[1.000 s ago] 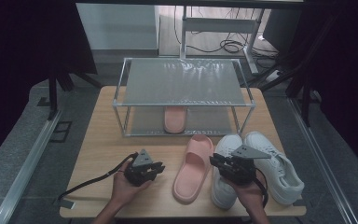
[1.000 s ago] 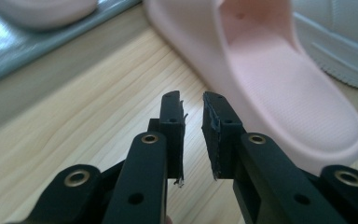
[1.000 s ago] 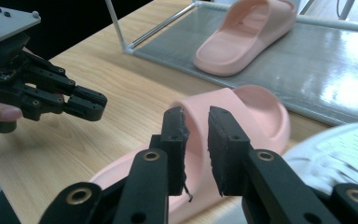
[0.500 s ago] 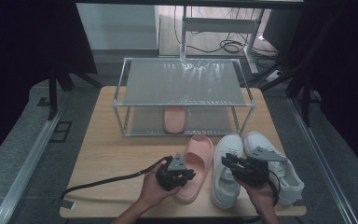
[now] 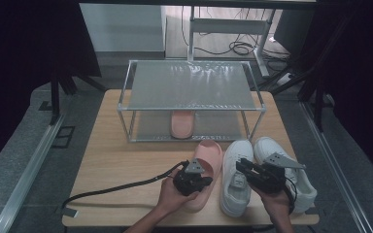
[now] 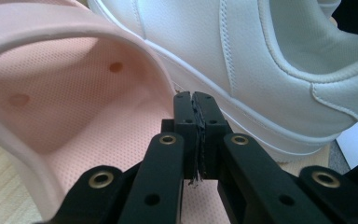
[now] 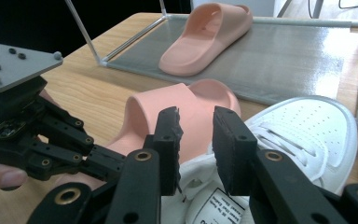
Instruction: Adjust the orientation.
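Note:
A pink slipper lies on the table beside a pair of white sneakers, the left sneaker and the right sneaker. My left gripper rests over the slipper's heel end. In the left gripper view the left gripper has just closed pad to pad with nothing between, above the slipper's footbed and next to the sneaker's side. My right gripper hovers over the left sneaker's opening, its jaws a little wider than a moment ago and empty. A second pink slipper sits in the rack.
A metal two-level rack stands at the back of the wooden table; its lower shelf has free room beside the slipper. A black cable trails left from the left gripper. Dark curtains surround the table.
The left hand has travelled right across the table to the pink slipper, and its jaws have shut. The right gripper has shifted slightly over the left sneaker.

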Tool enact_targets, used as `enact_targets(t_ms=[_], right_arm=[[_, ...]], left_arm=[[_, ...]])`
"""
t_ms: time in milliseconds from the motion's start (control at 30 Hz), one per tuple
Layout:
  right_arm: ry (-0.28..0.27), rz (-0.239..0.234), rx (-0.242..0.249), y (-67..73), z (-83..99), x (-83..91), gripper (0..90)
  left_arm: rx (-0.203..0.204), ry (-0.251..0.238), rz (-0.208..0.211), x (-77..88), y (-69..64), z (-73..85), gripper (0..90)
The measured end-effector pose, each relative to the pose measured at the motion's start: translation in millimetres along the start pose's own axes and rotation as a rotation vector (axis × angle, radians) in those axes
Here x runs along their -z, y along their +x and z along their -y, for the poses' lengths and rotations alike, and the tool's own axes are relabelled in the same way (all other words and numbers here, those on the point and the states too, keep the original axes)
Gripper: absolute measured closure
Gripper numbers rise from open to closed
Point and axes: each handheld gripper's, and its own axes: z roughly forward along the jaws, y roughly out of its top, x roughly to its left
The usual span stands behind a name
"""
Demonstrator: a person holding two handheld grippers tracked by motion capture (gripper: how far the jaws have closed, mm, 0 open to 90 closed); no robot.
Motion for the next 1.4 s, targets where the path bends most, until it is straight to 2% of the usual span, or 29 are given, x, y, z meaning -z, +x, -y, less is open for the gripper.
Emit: enact_targets(t_ms=[100, 167, 200, 267, 333, 400, 467, 600, 733, 767, 833, 1000, 1067, 1133, 1267, 1300, 1333, 1400], right_arm=[[0.003, 0.004, -0.005, -1.7, 0.9, -0.7, 71.3], [0.005, 0.005, -0.006, -2.1, 1.4, -1.5, 71.2], [0.007, 0.004, -0.006, -1.8, 1.6, -2.1, 71.1], [0.006, 0.003, -0.005, -1.5, 1.5, -2.4, 71.0], [0.007, 0.000, -0.004, -0.6, 1.4, -1.4, 70.9], [0.004, -0.001, -0.004, -0.5, 1.5, -1.3, 70.9], [0.005, -0.005, 0.000, -0.2, 2.3, -0.8, 70.5], [0.007, -0.004, 0.001, -0.3, 2.6, -1.5, 70.3], [0.007, -0.004, 0.001, 0.0, 2.7, -1.5, 70.1], [0.006, -0.003, -0.001, -0.1, 2.9, -1.5, 70.0], [0.006, -0.002, -0.002, -0.2, 3.0, -1.7, 70.0], [0.008, -0.001, -0.002, -0.1, 3.4, -2.1, 69.7], [0.008, -0.001, -0.003, 0.0, 3.8, -1.7, 69.8], [0.005, 0.001, -0.003, -0.5, 4.3, -0.7, 69.8], [0.000, 0.004, -0.006, -2.1, 4.3, 2.0, 69.7], [0.000, 0.004, -0.006, -2.1, 4.3, 2.0, 69.7], [0.000, 0.005, -0.005, -2.1, 4.2, 2.3, 69.7], [0.001, 0.004, -0.004, -2.0, 4.2, 2.0, 69.7]], left_arm=[[-0.006, -0.006, 0.003, 2.4, -3.4, -0.7, 89.5], [-0.080, 0.032, -0.053, -0.7, -12.3, -3.2, 89.2], [-0.117, 0.043, -0.032, -6.8, -23.3, -7.1, 88.6], [-0.124, 0.049, -0.027, -10.0, -27.2, -9.5, 88.4], [-0.111, 0.062, -0.022, -18.5, -29.0, -15.7, 88.4], [-0.114, 0.066, -0.038, -20.4, -27.8, -17.1, 88.6], [-0.095, 0.067, -0.037, -25.9, -22.9, -19.8, 88.7], [-0.086, 0.064, -0.052, -32.3, -17.7, -23.0, 89.2], [-0.083, 0.070, -0.056, -36.1, -13.6, -23.0, 89.1], [-0.079, 0.079, -0.085, -39.2, -11.6, -21.8, 89.3], [-0.075, 0.080, -0.078, -40.3, -9.7, -22.0, 89.9], [-0.069, 0.081, -0.094, -41.6, -7.1, -23.1, 90.0], [-0.083, 0.080, -0.119, -40.7, -7.5, -21.7, 90.0], [-0.090, 0.079, -0.130, -38.6, -8.3, -19.6, 90.0], [-0.063, 0.066, -0.130, -32.1, -4.3, -13.7, 90.0], [-0.088, 0.084, -0.140, -29.2, -3.1, -12.9, 90.0], [-0.066, 0.070, -0.140, -28.6, -3.9, -11.3, 90.0], [-0.070, 0.079, -0.150, -22.2, -1.0, -7.6, 90.0]])
